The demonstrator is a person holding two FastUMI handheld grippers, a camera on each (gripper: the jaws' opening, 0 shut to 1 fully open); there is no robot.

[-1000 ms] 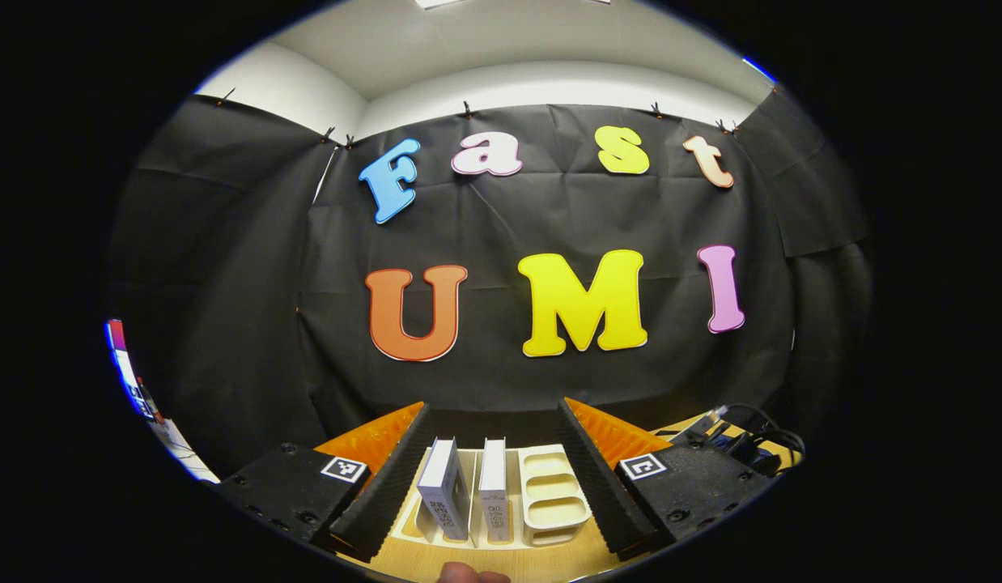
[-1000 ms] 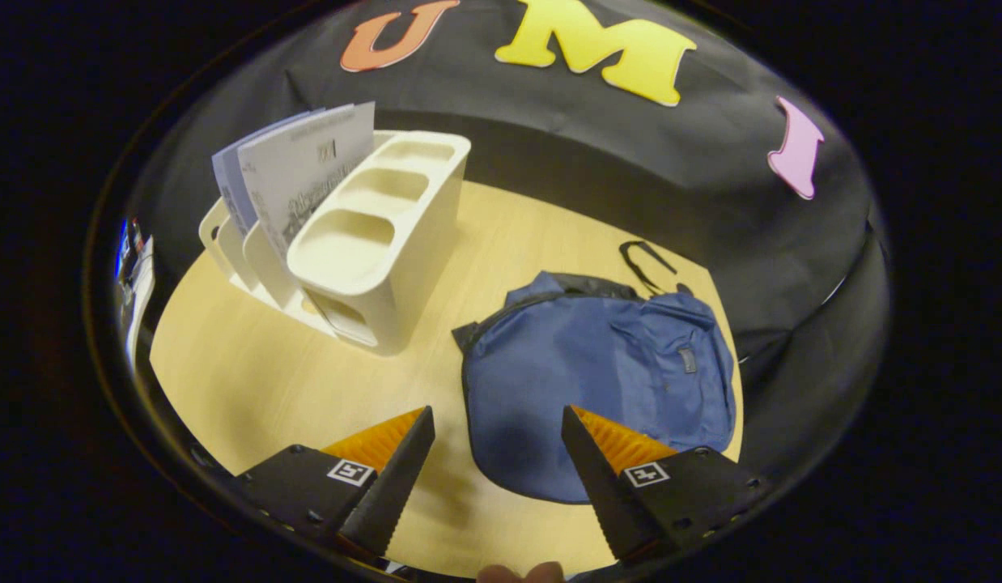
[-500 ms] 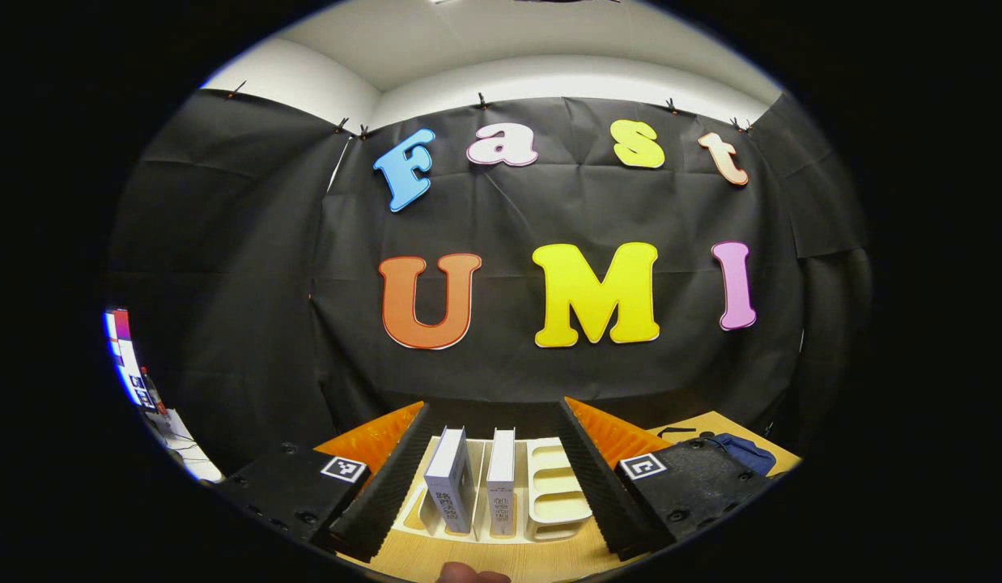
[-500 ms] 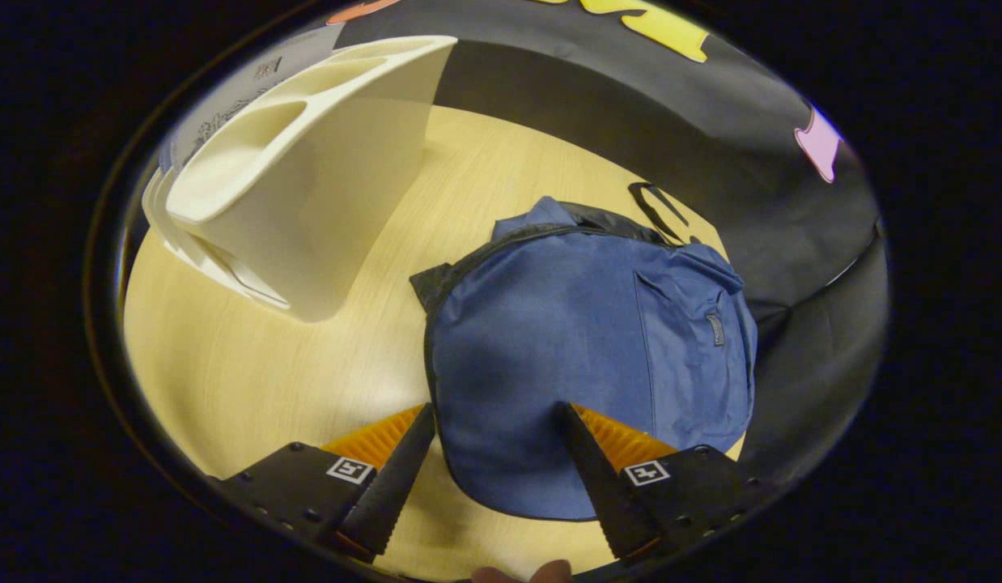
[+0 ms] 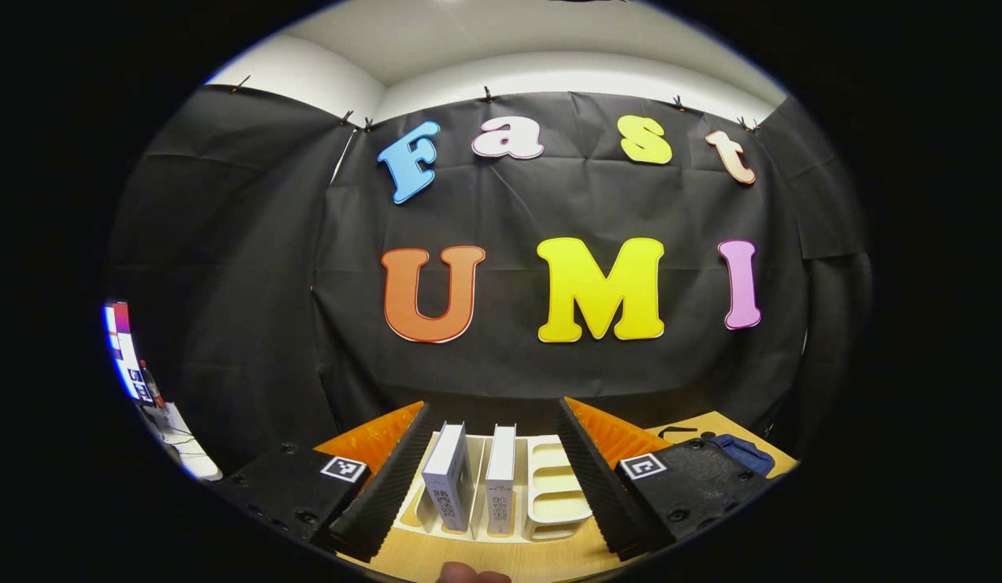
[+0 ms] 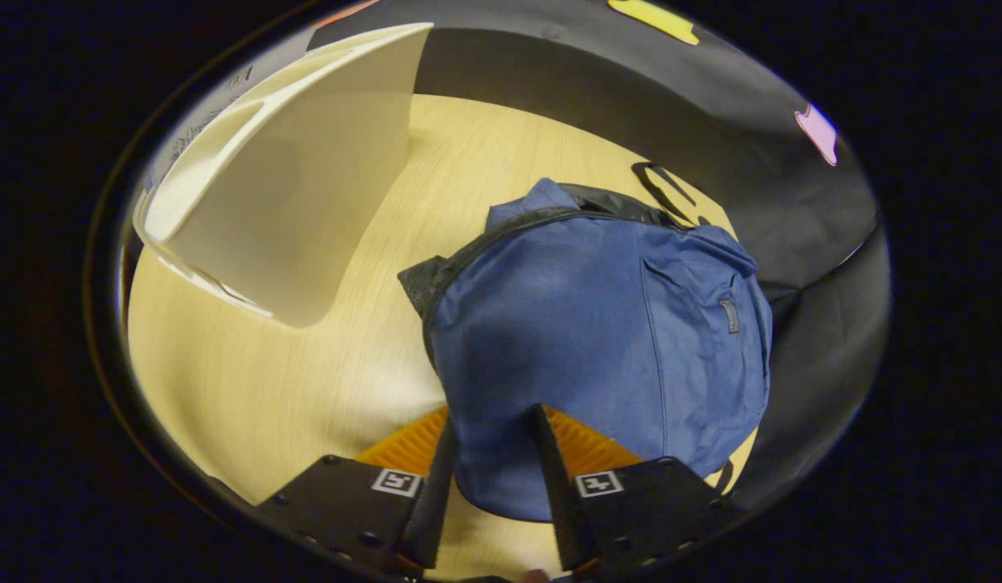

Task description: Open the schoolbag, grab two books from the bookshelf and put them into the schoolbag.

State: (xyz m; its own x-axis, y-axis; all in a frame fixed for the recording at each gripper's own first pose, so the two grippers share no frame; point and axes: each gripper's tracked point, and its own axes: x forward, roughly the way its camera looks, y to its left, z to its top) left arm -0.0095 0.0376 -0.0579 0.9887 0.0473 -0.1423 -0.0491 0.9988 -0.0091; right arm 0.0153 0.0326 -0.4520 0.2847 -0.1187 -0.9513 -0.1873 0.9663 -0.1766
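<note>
The left gripper is hovering with its jaws wide apart, framing the cream bookshelf on the counter. Compared with a second ago it is sitting almost unchanged, so book-picking is not starting yet. Two white books are standing upright in the bookshelf's slots, left of its three empty oval compartments. A corner of the blue schoolbag is peeking out far right of the bookshelf.

In the right gripper view, the right gripper is closing in: its jaws, wide apart a second ago, are now narrower and straddling the near edge of the one schoolbag, though I cannot tell whether they are pinching fabric yet. The zipper is looking closed, so opening is likely just beginning. The bookshelf is looming left of the bag.
</note>
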